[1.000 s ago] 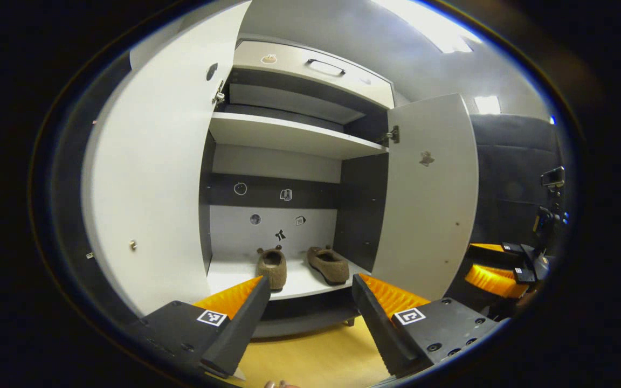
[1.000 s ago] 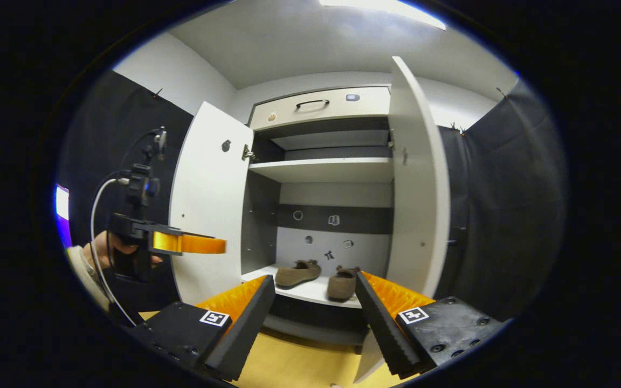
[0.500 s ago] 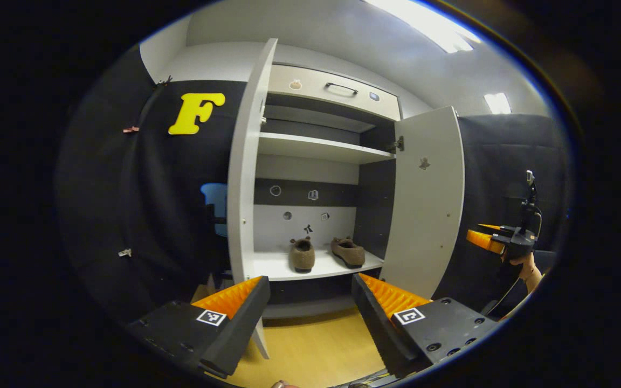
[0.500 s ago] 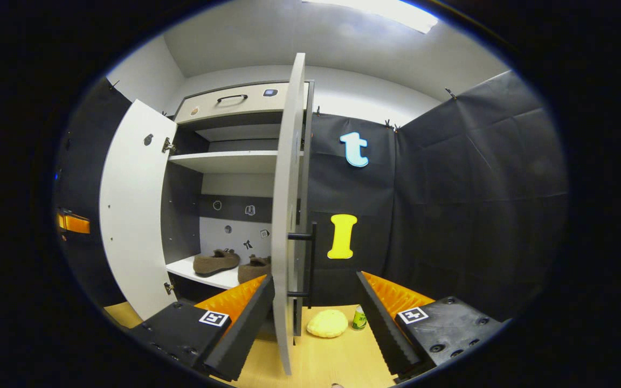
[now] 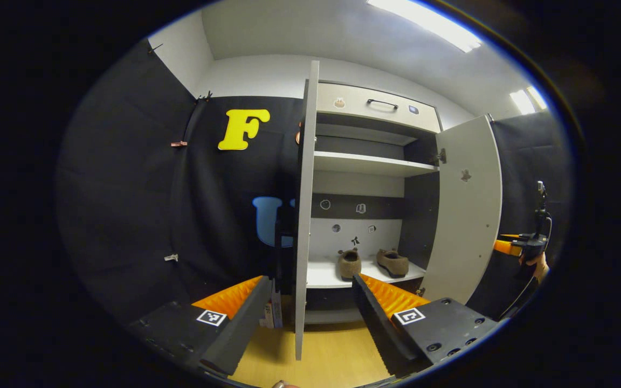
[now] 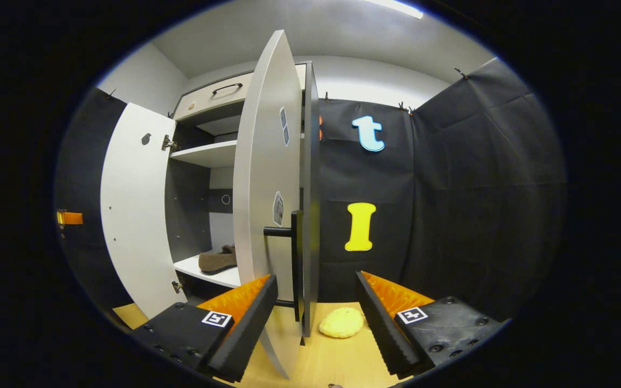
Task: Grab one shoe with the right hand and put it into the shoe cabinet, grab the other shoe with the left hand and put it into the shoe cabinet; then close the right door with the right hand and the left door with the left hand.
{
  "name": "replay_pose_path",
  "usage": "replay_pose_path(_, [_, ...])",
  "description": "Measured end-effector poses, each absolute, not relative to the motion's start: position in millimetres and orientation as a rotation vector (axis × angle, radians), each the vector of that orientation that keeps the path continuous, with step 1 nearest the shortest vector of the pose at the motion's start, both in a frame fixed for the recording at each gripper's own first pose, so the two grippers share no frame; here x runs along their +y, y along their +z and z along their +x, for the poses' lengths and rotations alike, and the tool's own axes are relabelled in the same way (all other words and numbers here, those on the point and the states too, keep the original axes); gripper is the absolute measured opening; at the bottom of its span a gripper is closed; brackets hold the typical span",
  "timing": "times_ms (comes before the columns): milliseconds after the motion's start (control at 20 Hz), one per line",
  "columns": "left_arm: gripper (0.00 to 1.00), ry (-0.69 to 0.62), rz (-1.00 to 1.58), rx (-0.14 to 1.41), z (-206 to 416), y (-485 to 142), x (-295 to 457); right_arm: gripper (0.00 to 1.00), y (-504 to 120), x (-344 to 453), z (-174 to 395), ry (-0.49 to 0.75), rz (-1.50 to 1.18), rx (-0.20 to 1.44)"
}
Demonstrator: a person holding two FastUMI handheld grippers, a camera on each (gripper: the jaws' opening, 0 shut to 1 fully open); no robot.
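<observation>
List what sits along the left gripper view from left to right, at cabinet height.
Left door edge-on → rounder brown shoe → longer brown shoe → open right door → right gripper, held by a hand.

Two-finger hand-held gripper on the left: black blocky bodies with dark screws, a square black-and-white marker tag on each, ribbed inner faces. Same build on the right hand-held gripper. Farther off in the left gripper view, a hand with a black cable trailing below.
</observation>
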State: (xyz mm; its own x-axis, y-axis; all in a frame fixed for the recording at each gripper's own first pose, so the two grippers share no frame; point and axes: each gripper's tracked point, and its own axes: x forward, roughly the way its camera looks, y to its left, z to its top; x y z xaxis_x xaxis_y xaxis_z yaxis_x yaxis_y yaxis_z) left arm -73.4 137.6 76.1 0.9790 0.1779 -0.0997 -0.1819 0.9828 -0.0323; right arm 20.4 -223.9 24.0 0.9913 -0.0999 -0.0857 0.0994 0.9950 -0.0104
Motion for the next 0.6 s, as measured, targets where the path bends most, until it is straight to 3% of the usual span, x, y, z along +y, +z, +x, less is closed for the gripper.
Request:
replay_pose_path(350, [0.95, 0.179, -0.08, 0.082, -65, 78, 140, 0.95, 17, -167, 43, 0.064, 0.0, 0.096])
replay_pose_path(600, [0.95, 0.21, -0.024, 0.112, -73, 79, 146, 0.95, 15, -159, 50, 0.066, 0.013, 0.096])
